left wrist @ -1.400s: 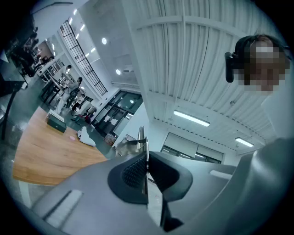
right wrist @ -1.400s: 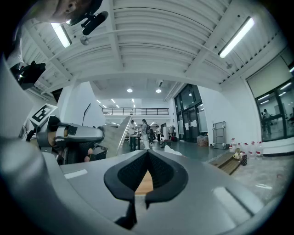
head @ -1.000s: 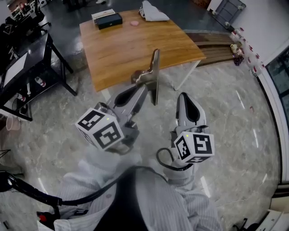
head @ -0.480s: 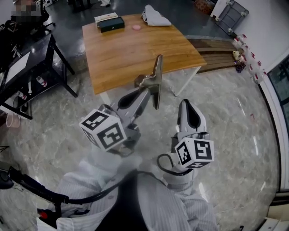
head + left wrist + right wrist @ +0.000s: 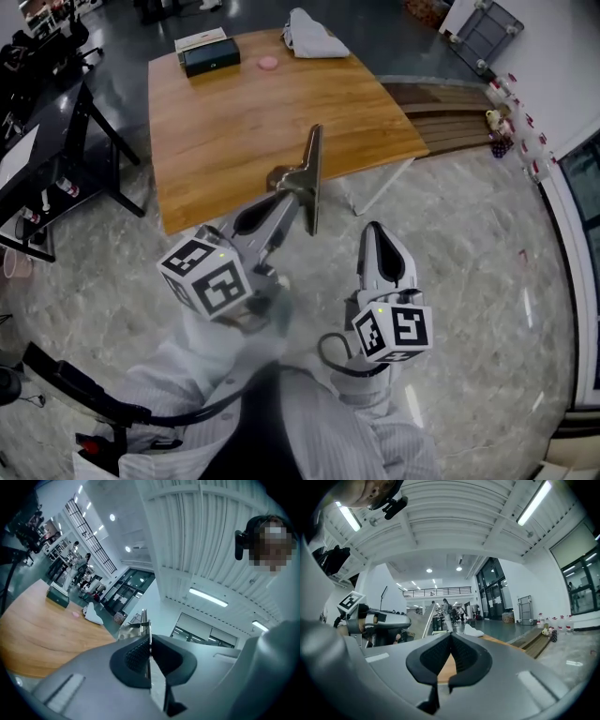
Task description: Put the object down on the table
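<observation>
Plate [image 5: 310, 178] now closer over the table [image 5: 216, 112] — left gripper [image 5: 289, 195] pinches its flat face. Probably stiff, light, slick metal — grip faces. Right gripper [image 5: 377, 232] closed, empty.

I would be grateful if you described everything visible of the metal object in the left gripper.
The metal object is a thin, flat, grey plate seen almost edge-on, with a smaller bent tab jutting from one side. It is held roughly upright in the air before the wooden table, touching only the left gripper, whose jaws are shut on it.
</observation>
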Demonstrator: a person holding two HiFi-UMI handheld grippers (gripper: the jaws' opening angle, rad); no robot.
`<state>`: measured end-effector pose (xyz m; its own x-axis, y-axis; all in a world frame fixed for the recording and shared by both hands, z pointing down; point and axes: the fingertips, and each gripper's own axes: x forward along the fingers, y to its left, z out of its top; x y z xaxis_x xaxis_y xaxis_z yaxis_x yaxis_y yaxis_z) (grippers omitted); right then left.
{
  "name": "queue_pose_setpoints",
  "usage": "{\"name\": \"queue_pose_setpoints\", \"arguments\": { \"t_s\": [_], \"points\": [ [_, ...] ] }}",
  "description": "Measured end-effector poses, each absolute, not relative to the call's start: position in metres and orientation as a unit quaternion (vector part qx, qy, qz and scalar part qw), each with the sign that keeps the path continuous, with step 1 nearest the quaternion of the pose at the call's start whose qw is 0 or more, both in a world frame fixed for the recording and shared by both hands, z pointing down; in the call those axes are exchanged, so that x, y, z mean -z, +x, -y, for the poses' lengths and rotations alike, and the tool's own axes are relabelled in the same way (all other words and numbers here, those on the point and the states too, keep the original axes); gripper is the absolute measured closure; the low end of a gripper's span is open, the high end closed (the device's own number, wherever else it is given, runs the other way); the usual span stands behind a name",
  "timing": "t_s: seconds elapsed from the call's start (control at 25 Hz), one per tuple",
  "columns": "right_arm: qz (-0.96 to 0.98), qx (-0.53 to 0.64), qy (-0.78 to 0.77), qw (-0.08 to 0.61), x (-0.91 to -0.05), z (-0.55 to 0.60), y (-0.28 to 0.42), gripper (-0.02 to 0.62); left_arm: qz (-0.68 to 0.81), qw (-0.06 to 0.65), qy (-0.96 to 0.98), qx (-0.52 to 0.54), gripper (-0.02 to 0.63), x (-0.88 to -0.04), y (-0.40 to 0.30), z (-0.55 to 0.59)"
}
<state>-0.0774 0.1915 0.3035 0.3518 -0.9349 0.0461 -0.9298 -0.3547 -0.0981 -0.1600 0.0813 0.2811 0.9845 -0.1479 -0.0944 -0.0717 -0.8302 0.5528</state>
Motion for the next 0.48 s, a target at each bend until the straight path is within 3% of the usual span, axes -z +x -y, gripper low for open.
{"name": "queue_pose_setpoints", "arguments": {
  "t_s": [0.48],
  "points": [
    [-0.608,0.078,-0.79,0.011,-0.307,-0.046,0.095,0.581,0.106,0.313,0.942,0.059,0.6,-0.29,0.001,0.05]
  ]
}}
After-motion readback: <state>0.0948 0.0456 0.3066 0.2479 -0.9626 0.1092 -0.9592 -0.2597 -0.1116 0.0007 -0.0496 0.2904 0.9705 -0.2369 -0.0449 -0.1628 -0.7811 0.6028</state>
